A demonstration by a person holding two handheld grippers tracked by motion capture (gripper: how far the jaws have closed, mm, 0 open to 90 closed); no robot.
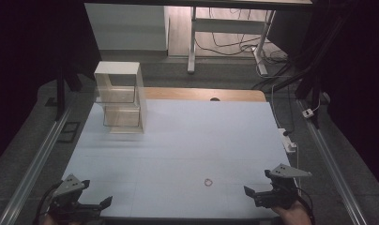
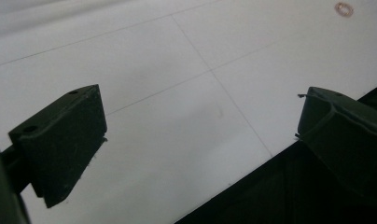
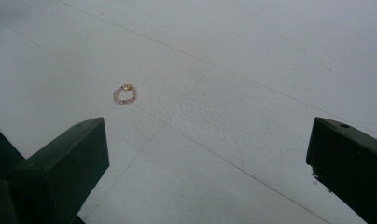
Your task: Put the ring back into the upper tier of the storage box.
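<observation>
A pale table [image 1: 178, 140] spreads across the high view, with a strip of bare wood [image 1: 201, 93] along its far edge. Toward eleven o'clock on it stands a white cabinet [image 1: 124, 96] with two clear drawers stacked in its open front; both drawers look see-through, and I cannot make out anything inside them.

At seven o'clock, by the near edge, the left gripper [image 1: 105, 202] sits low; in the left gripper view its jaws stand wide apart over bare tabletop and hold nothing. At five o'clock the right gripper [image 1: 249, 192] points toward the table's middle, jaws likewise spread and empty in the right gripper view.

Between the two, nearer the right one, a small pink beaded ring [image 1: 208, 182] lies flat on the table at about six o'clock, clear of both grippers. It lies well apart from the cabinet.
</observation>
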